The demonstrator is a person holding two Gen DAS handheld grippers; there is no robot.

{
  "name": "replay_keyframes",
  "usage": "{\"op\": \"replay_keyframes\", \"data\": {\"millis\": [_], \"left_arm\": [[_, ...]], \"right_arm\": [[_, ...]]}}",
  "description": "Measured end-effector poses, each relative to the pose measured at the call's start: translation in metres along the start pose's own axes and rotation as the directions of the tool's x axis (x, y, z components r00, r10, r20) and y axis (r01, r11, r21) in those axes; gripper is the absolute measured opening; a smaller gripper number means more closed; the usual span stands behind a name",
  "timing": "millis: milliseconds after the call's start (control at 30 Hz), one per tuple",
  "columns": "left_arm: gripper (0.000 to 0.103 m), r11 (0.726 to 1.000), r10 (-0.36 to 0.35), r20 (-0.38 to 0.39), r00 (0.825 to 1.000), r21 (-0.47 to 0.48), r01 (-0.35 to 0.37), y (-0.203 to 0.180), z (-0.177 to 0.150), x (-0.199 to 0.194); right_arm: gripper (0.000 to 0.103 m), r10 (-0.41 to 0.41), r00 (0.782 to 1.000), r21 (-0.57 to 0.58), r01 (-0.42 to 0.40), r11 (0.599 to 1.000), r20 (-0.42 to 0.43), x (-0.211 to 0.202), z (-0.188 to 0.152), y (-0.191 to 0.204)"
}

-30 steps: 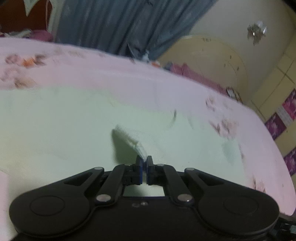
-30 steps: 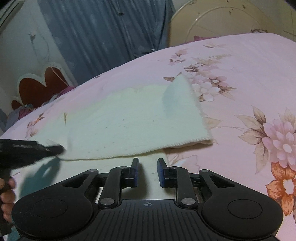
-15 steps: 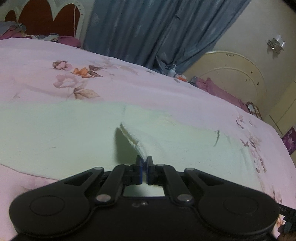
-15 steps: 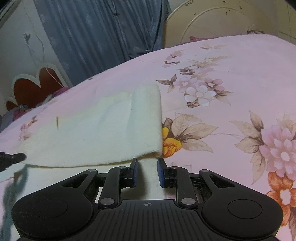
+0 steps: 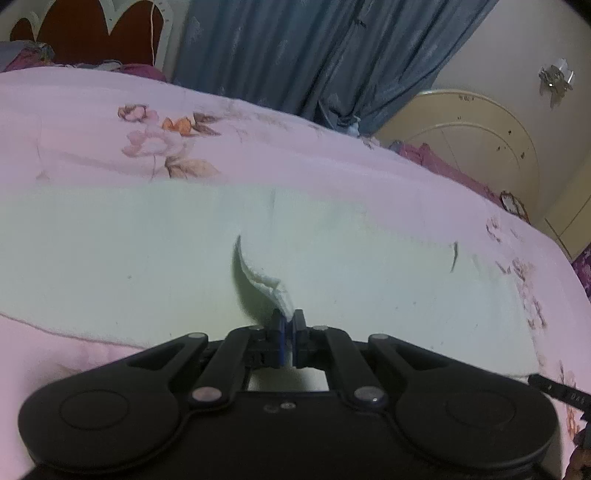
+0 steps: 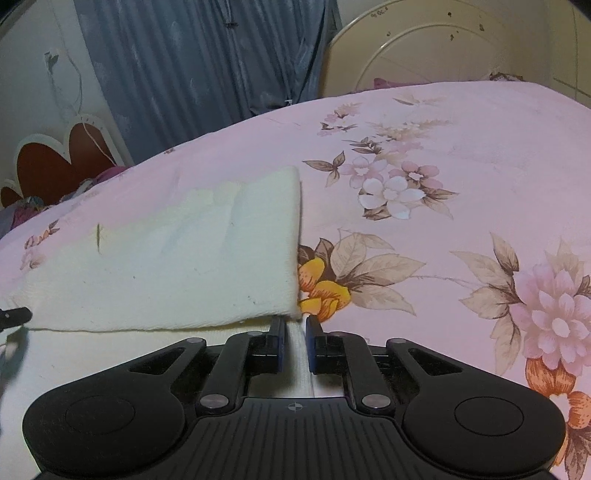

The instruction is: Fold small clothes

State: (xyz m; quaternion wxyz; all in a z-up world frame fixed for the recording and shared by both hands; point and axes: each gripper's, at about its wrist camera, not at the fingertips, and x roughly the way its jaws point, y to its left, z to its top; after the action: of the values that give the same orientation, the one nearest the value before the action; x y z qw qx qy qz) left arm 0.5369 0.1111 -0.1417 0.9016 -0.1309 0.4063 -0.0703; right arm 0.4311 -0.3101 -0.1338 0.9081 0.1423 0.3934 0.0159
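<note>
pale cloth folded over; left tool pinches its corner, right tool closing around its edge.

The cloth lies spread on the bed, with a folded layer lying on top of its lower layer. In the right wrist view the fold's edge runs along the right side, and bare bed lies to the right of it. The right gripper sits at the near right corner of the cloth, its jaws closing with the lower layer between them. The left gripper sits at the near edge, a raised corner of cloth pinched between its 2 fingers. A curtain hangs behind the bed, a headboard at its far left, and a cabinet stands right of the curtain.
</note>
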Motion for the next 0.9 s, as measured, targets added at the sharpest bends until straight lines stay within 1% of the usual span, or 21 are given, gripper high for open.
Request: {"op": "replay_keyframes", "data": {"millis": [33, 67, 100, 133, 167, 200, 233, 300, 367, 400, 433, 467, 500, 533, 600, 667, 700, 800, 833, 867, 900], "left_arm": [[0.009, 1.000, 0.002, -0.008, 1.000, 0.008, -0.002, 0.000, -0.001, 0.000], [0.016, 1.000, 0.008, -0.005, 1.000, 0.009, -0.008, 0.002, -0.002, -0.003], [0.021, 1.000, 0.025, 0.010, 1.000, 0.005, -0.025, 0.004, -0.002, -0.009], [0.024, 0.999, 0.051, 0.049, 0.997, 0.008, -0.052, 0.005, -0.002, -0.019], [0.025, 0.997, 0.073, 0.092, 0.993, 0.030, -0.077, 0.002, -0.001, -0.028], [0.025, 0.995, 0.077, 0.111, 0.991, 0.047, -0.083, 0.000, 0.000, -0.032], [0.025, 0.996, 0.058, 0.114, 0.992, 0.062, -0.065, -0.004, 0.002, -0.032], [0.026, 0.995, 0.019, 0.091, 0.996, 0.094, -0.028, -0.015, 0.005, -0.023], [0.030, 0.992, -0.002, 0.050, 0.999, 0.124, -0.004, -0.026, 0.006, -0.006], [0.031, 0.991, 0.004, 0.033, 0.999, 0.132, -0.008, -0.028, 0.005, 0.002], [0.028, 0.990, 0.022, 0.004, 1.000, 0.137, -0.022, -0.027, 0.004, 0.013], [0.026, 0.991, 0.026, 0.002, 1.000, 0.133, -0.026, -0.025, 0.004, 0.015], [0.027, 0.992, 0.023, 0.018, 1.000, 0.127, -0.025, -0.024, 0.006, 0.012], [0.030, 0.991, 0.027, 0.032, 0.999, 0.128, -0.031, -0.025, 0.008, 0.010], [0.031, 0.991, 0.021, 0.050, 0.999, 0.131, -0.028, -0.027, 0.012, 0.012], [0.032, 0.992, 0.006, 0.039, 0.999, 0.128, -0.011, -0.032, 0.015, 0.022], [0.032, 0.990, 0.004, 0.044, 0.999, 0.138, -0.010, -0.036, 0.015, 0.025], [0.031, 0.982, 0.042, 0.066, 0.997, 0.184, -0.053, -0.041, 0.016, 0.033], [0.026, 0.979, 0.065, 0.069, 0.996, 0.190, -0.077, -0.036, 0.016, 0.034], [0.023, 0.977, 0.081, 0.073, 0.994, 0.193, -0.093, -0.032, 0.016, 0.034], [0.023, 0.978, 0.076, 0.075, 0.994, 0.189, -0.089, -0.028, 0.015, 0.032]], "right_arm": [[0.011, 0.000, 1.000, -0.002, 0.000, 1.000, -0.007, -0.001, 0.001, 0.000], [0.011, 0.008, 1.000, -0.008, -0.009, 1.000, -0.013, -0.004, 0.002, -0.001], [0.011, 0.022, 1.000, -0.012, -0.022, 1.000, -0.004, -0.011, 0.004, -0.002], [0.011, 0.039, 0.999, -0.009, -0.039, 0.999, 0.024, -0.022, 0.007, -0.005], [0.011, 0.060, 0.997, 0.000, -0.060, 0.998, 0.053, -0.032, 0.011, -0.008], [0.011, 0.079, 0.994, 0.003, -0.080, 0.997, 0.073, -0.037, 0.015, -0.010], [0.011, 0.087, 0.993, -0.003, -0.087, 0.996, 0.078, -0.039, 0.019, -0.010], [0.011, 0.092, 0.994, -0.033, -0.090, 0.995, 0.055, -0.029, 0.028, -0.001], [0.011, 0.096, 0.995, -0.061, -0.094, 0.994, 0.022, -0.010, 0.033, 0.009], [0.011, 0.085, 0.996, -0.071, -0.085, 0.994, -0.005, 0.003, 0.034, 0.014], [0.011, 0.065, 0.997, -0.076, -0.068, 0.995, -0.033, 0.013, 0.033, 0.015], [0.011, 0.057, 0.998, -0.077, -0.059, 0.995, -0.037, 0.019, 0.032, 0.014], [0.011, 0.057, 0.998, -0.070, -0.059, 0.996, -0.036, 0.019, 0.034, 0.012], [0.011, 0.061, 0.998, -0.062, -0.063, 0.996, -0.032, 0.016, 0.037, 0.011], [0.011, 0.074, 0.997, -0.084, -0.074, 0.994, -0.004, 0.014, 0.044, 0.013], [0.011, 0.096, 0.995, -0.100, -0.096, 0.990, -0.004, 0.027, 0.056, 0.021], [0.011, 0.121, 0.993, -0.114, -0.120, 0.986, -0.002, 0.037, 0.063, 0.028], [0.011, 0.153, 0.988, -0.168, -0.154, 0.974, -0.019, 0.065, 0.079, 0.044], [0.011, 0.131, 0.991, -0.187, -0.132, 0.973, -0.019, 0.071, 0.085, 0.043], [0.011, 0.048, 0.999, -0.191, -0.045, 0.981, 0.009, 0.077, 0.094, 0.036], [0.011, -0.029, 1.000, -0.159, 0.030, 0.987, 0.011, 0.082, 0.103, 0.023]]}}
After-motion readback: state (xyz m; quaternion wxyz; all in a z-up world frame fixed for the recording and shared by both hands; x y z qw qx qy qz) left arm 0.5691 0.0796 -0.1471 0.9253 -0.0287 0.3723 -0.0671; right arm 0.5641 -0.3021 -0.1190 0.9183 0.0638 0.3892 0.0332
